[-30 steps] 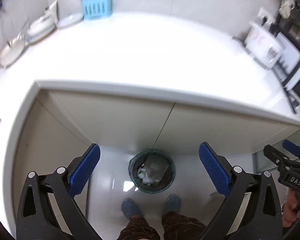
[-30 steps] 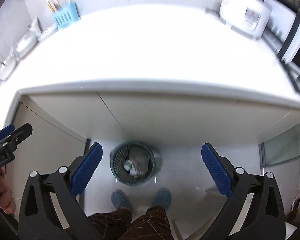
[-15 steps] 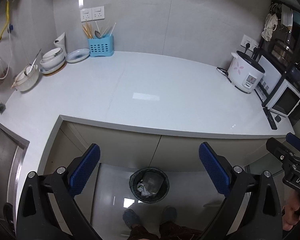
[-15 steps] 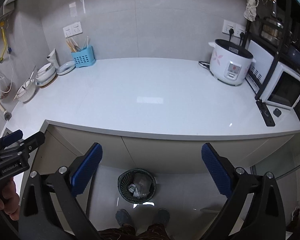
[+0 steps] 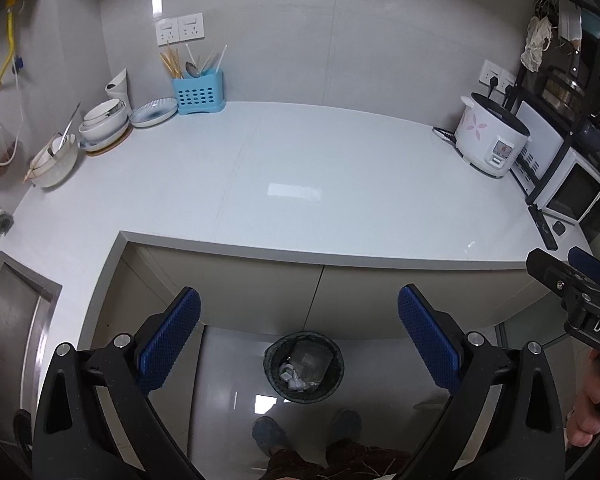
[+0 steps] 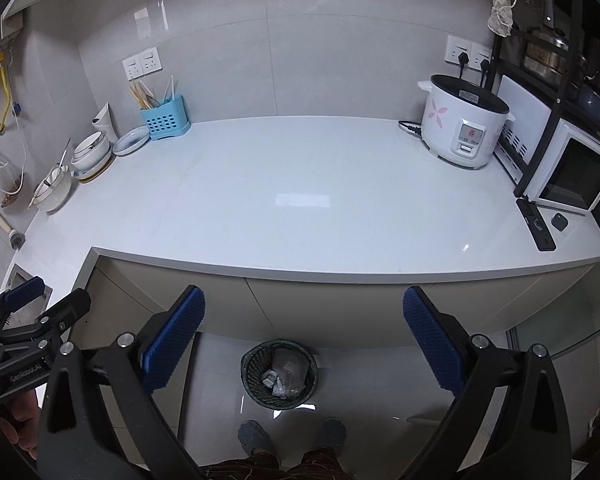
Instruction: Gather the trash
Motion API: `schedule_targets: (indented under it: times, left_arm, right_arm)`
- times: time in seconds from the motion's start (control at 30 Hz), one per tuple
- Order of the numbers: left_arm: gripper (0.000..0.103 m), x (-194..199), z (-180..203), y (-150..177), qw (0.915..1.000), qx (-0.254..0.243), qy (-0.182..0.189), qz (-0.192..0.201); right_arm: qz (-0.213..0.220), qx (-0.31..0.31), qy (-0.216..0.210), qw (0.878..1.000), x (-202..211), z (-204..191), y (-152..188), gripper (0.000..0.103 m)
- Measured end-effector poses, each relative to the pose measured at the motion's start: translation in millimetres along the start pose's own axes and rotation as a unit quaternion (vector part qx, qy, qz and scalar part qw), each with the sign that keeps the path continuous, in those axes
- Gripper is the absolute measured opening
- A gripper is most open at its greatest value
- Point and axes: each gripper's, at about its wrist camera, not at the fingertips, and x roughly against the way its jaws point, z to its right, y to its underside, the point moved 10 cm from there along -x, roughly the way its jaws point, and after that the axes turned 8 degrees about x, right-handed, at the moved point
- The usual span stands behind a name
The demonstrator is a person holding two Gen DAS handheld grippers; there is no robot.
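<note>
A dark mesh waste bin [image 5: 304,367] [image 6: 279,374] stands on the floor in front of the cabinet, with crumpled paper and wrappers [image 5: 296,376] inside. My left gripper [image 5: 298,328] hangs high above it, open, nothing between its blue pads. My right gripper [image 6: 303,330] is likewise open and empty above the bin. Each gripper shows at the edge of the other's view: the right one [image 5: 576,284] and the left one [image 6: 28,312]. I see no loose trash on the white countertop [image 5: 292,176].
At the counter's back left are a blue utensil holder [image 5: 198,96], stacked bowls [image 5: 104,122] and a plate. A rice cooker [image 6: 462,128], a microwave [image 6: 572,176] and a remote [image 6: 536,224] sit at the right. The person's slippered feet [image 6: 292,434] stand just behind the bin.
Both grippers have risen and tilted up from close over the bin; the views now take in the whole countertop and wall. Both stayed open.
</note>
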Motion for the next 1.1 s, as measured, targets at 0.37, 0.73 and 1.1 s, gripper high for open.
schedule_targets:
  times: [0.37,0.73,1.1]
  left_arm:
    - [0.097,3,1,3,1.0,-0.002,0.002,-0.001]
    - [0.097,4,10,7,1.0,-0.003,0.004,-0.004]
    - [0.097,4,13,6,1.0,-0.001,0.001,-0.004]
  right_arm:
    - [-0.007,0.003,-0.008,1.0,-1,-5,6,0.095]
    - [-0.01,0.002,-0.007,1.0,0,-6,8,0.095]
    - [-0.01,0.003,-0.011,1.0,0,-6,11,0.095]
